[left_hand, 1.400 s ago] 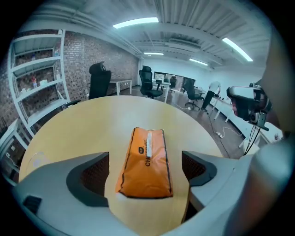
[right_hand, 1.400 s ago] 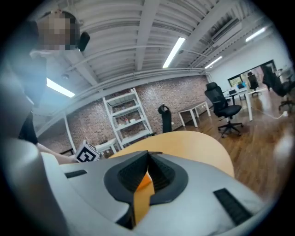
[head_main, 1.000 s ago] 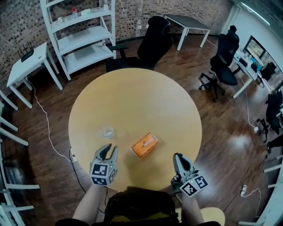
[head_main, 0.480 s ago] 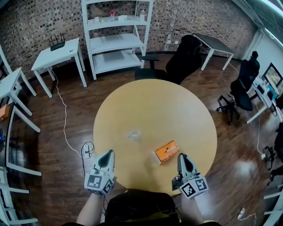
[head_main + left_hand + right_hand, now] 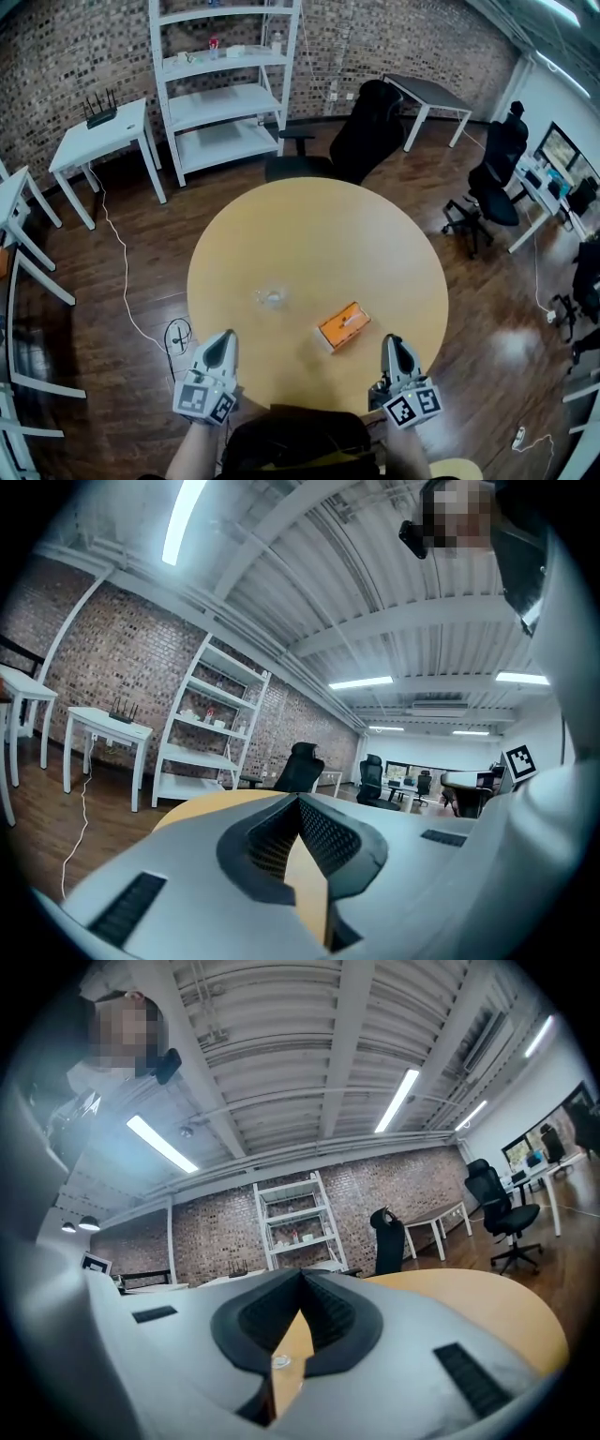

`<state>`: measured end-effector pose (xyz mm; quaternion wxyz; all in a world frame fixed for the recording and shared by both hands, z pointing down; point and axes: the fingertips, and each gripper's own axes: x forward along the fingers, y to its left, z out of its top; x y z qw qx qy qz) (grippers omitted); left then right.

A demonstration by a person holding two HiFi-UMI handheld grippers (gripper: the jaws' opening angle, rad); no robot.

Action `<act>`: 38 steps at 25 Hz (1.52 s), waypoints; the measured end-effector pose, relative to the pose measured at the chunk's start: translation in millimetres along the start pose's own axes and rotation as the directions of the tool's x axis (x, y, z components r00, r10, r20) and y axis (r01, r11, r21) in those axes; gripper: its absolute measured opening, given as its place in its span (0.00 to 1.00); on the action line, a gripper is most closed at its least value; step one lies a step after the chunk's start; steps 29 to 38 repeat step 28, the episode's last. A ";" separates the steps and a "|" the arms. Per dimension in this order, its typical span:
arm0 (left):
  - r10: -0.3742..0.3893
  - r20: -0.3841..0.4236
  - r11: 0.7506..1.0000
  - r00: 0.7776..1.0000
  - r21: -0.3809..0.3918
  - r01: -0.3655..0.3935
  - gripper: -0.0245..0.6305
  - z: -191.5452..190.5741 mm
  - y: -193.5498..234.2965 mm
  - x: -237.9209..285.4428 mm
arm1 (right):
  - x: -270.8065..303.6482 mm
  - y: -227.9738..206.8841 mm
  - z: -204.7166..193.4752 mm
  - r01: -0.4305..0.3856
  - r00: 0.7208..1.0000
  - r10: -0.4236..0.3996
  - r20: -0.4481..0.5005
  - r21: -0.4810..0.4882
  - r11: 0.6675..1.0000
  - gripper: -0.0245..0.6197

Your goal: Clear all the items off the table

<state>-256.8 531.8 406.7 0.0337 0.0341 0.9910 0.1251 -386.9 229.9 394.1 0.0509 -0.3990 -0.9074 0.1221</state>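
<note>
A round wooden table (image 5: 309,234) bears an orange tissue box (image 5: 339,326) near its front and a small clear glass-like item (image 5: 271,297) to the box's left. My left gripper (image 5: 225,337) hovers at the table's near-left edge, shut and empty, short of the clear item. My right gripper (image 5: 390,343) hangs at the near-right edge, just right of the orange box, also shut on nothing. In the left gripper view the jaws (image 5: 298,799) meet over the tabletop (image 5: 202,803). The right gripper view shows closed tips (image 5: 301,1274) and the clear item (image 5: 280,1361) below them.
A white shelf unit (image 5: 225,84) and a black office chair (image 5: 361,131) stand beyond the table. A white side table (image 5: 98,127) is at the back left, and a cable (image 5: 117,281) runs along the floor at the left. Desks and chairs (image 5: 497,178) fill the right.
The left gripper's jaws, apart a second ago, are now shut, and it has drawn back to the table's left edge. The head view has swung, so the table sits further right.
</note>
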 end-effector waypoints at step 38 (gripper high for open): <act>-0.043 0.041 0.999 0.998 0.010 0.043 0.04 3.6 -13.0 26.8 | -24.7 -37.5 13.9 0.114 0.990 -0.116 0.080 0.031 0.993 0.04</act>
